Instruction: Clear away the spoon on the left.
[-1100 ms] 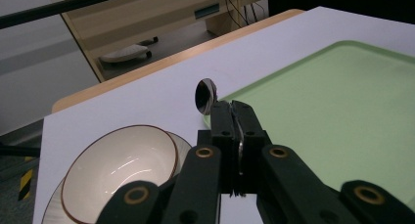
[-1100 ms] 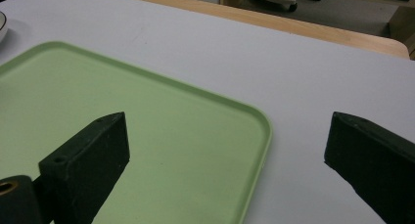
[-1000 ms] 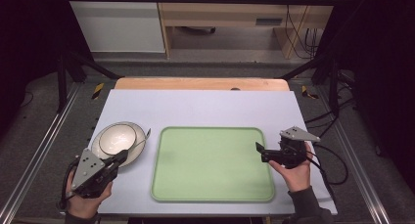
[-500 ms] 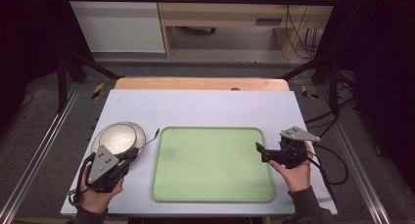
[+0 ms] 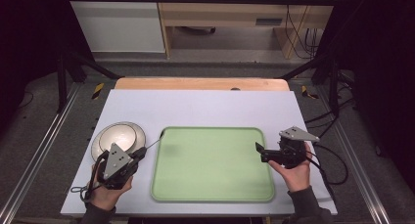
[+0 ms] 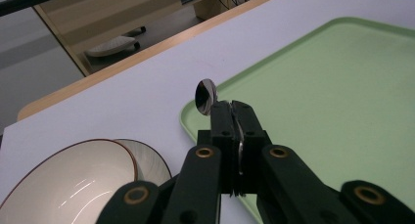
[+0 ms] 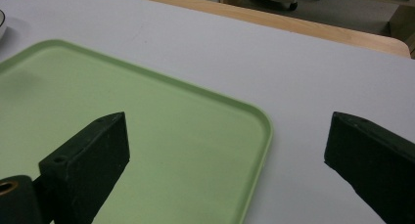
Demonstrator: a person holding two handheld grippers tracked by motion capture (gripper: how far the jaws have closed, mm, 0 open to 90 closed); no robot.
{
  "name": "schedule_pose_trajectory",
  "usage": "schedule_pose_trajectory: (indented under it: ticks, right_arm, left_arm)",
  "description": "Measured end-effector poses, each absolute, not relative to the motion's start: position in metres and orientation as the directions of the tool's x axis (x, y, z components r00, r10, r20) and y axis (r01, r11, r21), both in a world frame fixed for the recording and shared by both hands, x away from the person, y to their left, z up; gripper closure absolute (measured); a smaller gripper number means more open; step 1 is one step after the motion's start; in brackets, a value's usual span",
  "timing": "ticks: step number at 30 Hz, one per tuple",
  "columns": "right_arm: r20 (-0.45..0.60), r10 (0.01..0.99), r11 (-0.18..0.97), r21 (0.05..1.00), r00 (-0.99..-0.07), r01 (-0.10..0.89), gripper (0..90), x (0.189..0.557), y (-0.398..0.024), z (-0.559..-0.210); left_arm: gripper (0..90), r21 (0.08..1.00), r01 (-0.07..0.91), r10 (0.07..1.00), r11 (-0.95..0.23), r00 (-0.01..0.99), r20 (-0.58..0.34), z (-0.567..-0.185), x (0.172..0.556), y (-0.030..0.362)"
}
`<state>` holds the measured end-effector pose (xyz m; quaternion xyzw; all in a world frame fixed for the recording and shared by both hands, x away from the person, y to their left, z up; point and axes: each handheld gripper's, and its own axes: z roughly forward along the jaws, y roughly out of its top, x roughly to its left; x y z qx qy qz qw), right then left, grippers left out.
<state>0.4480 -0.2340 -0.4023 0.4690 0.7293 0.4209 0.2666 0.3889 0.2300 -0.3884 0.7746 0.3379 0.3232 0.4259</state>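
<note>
**Spoon held over the near-left corner of the tray**

The left gripper (image 5: pixel 139 153) is closed on a metal spoon (image 6: pixel 206 94), holding it by the handle, so that the bowl of the spoon sticks out beyond the jaw tips. In the high view the spoon's long axis runs from the gripper up and to the right, and its far end reaches the left rim of the green tray (image 5: pixel 210 194). The white bowl (image 5: pixel 117 136) stands just to the left of the tray, touching nothing, and the left gripper is near its right side. So the tray lies to the right of the spoon and the bowl to its left, both close. The right gripper (image 5: pixel 258 149) hangs over the right part of the tray with its jaws wide apart and empty. The left hand (image 5: pixel 105 194) is clearly the nearer one to bowl and spoon.
</note>
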Motion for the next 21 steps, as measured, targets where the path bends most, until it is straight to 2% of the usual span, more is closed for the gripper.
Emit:
schedule_pose_trajectory:
  ticks: [21]
  right_arm:
    - [0.008,0.908,0.207,0.861,-0.419,0.465,3.3,0.448,-0.233,-0.403]
  left_arm:
    - [89.0,0.827,0.293,0.774,-0.480,0.585,0.242,-0.413,0.404,0.212]
